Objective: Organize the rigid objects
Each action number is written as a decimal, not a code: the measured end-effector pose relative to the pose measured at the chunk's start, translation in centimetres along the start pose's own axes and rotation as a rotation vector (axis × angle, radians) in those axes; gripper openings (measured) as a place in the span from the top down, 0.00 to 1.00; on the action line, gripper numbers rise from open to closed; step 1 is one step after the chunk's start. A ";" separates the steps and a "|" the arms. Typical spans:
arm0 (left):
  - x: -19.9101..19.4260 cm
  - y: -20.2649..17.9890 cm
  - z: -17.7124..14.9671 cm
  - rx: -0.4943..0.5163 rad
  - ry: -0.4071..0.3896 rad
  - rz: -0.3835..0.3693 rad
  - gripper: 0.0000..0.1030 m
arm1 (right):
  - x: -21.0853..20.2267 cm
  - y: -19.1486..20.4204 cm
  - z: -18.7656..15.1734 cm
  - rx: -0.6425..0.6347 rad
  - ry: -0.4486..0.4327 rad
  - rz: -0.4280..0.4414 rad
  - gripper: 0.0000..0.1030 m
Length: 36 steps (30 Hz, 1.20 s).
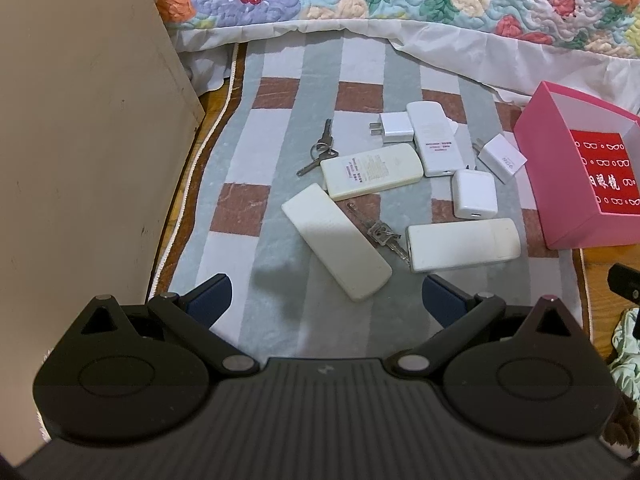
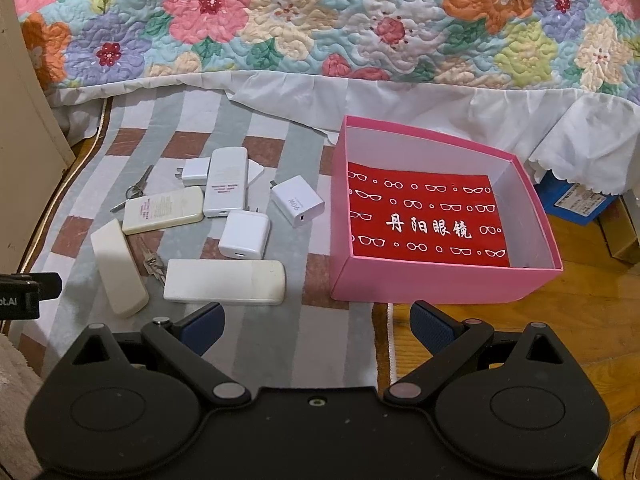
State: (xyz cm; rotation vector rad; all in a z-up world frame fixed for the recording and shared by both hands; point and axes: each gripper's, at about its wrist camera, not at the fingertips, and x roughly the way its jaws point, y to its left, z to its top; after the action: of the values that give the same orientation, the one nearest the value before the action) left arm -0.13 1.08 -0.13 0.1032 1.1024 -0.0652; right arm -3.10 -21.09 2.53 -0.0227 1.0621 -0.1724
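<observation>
Pink box (image 2: 440, 284) sits right of the striped mat (image 2: 256, 332), holding only a red printed sheet, apparently. Remotes (image 2: 224, 282), chargers (image 2: 245, 235) and keys (image 2: 154, 264) all remain on the mat. Left gripper (image 1: 327, 298) and right gripper (image 2: 318, 322) hover with jaws apart, empty. Sorting not yet begun.

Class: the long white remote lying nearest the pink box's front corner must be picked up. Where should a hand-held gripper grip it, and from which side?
Grip the long white remote across its narrow width near the middle, coming from above. It lies flat on the rug, with both long edges exposed; avoid the end touching the keys.
</observation>
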 end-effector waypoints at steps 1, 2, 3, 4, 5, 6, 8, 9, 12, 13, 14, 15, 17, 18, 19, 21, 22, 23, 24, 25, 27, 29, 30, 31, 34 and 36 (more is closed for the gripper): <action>0.0 0.0 0.0 -0.001 0.001 0.001 0.00 | 0.0 0.0 -0.1 0.000 0.000 -0.001 0.02; 0.1 0.1 0.0 -0.003 0.001 0.001 0.00 | 0.0 0.0 -0.1 0.000 0.000 -0.003 0.02; 0.1 0.1 0.0 -0.004 0.002 0.002 0.00 | 0.0 0.1 -0.2 0.001 -0.001 -0.005 0.02; 0.2 0.1 0.0 -0.006 0.003 0.003 0.00 | 0.0 0.1 -0.3 0.002 -0.001 -0.007 0.02; 0.1 0.1 0.0 -0.007 0.004 0.002 0.00 | -0.1 0.1 -0.4 0.005 -0.002 -0.009 0.02; 0.2 0.1 0.0 -0.006 0.004 0.002 0.00 | -0.1 0.1 -0.5 0.009 -0.003 -0.010 0.02; 0.2 0.2 0.0 -0.007 0.006 0.004 0.00 | 0.0 -0.4 0.2 0.010 0.001 -0.008 0.02; 0.2 0.3 0.0 -0.009 0.006 0.006 0.00 | 0.1 -0.4 0.1 0.010 0.001 -0.009 0.02; 0.3 0.5 0.1 -0.014 0.006 0.011 0.00 | 0.1 -0.5 0.1 0.008 0.001 -0.009 0.02; 0.3 0.5 0.1 -0.015 0.006 0.013 0.00 | 0.0 -0.3 0.1 0.008 0.002 -0.011 0.02; 0.3 0.6 0.1 -0.016 0.007 0.013 0.00 | 0.0 -0.3 0.1 0.008 0.002 -0.012 0.02; 0.4 0.7 0.1 -0.017 0.007 0.015 0.00 | 0.0 -0.3 0.0 0.008 0.002 -0.012 0.02; 0.6 0.8 0.1 -0.018 0.012 0.020 0.00 | 0.0 -0.3 0.0 0.009 0.002 -0.012 0.02; 0.7 0.8 0.1 -0.019 0.014 0.022 0.00 | 0.0 -0.3 0.0 0.010 0.003 -0.012 0.02; 0.8 0.8 0.1 -0.021 0.017 0.024 0.00 | 0.0 -0.2 0.0 0.010 0.003 -0.013 0.02; 0.9 0.9 0.1 -0.024 0.020 0.026 0.00 | 0.0 -0.2 0.0 0.010 0.004 -0.014 0.02; 0.9 0.9 0.1 -0.025 0.020 0.026 0.00 | 0.0 -0.2 0.0 0.010 0.004 -0.014 0.02; 0.9 1.0 0.2 -0.024 0.019 0.024 0.00 | 0.0 -0.2 0.0 0.010 0.004 -0.014 0.02; 0.9 1.0 0.2 -0.025 0.018 0.023 0.00 | 0.0 -0.3 -0.1 0.009 0.004 -0.014 0.02; 0.9 0.9 0.2 -0.025 0.018 0.022 0.00 | 0.0 -0.2 0.0 0.009 0.005 -0.014 0.02; 0.9 1.0 0.1 -0.024 0.017 0.019 0.00 | 0.0 -0.2 0.0 0.009 0.006 -0.014 0.02; 0.9 0.9 0.1 -0.022 0.018 0.018 0.00 | 0.0 -0.2 -0.1 0.009 0.006 -0.014 0.02; 0.9 0.9 0.1 -0.022 0.019 0.018 0.00 | 0.0 -0.2 -0.1 0.009 0.007 -0.013 0.02; 0.9 0.9 0.1 -0.021 0.020 0.018 0.00 | 0.0 -0.2 -0.1 0.009 0.007 -0.013 0.02; 0.9 0.9 0.1 -0.022 0.019 0.018 0.00 | 0.1 -0.2 -0.1 0.007 0.011 -0.013 0.02; 0.9 0.9 0.1 -0.022 0.020 0.018 0.00 | 0.1 -0.1 -0.2 0.006 0.012 -0.012 0.02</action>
State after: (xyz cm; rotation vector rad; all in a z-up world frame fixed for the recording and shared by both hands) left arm 0.45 1.95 -0.85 0.0942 1.1214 -0.0362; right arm -3.24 -21.24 2.35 -0.0227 1.0739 -0.1867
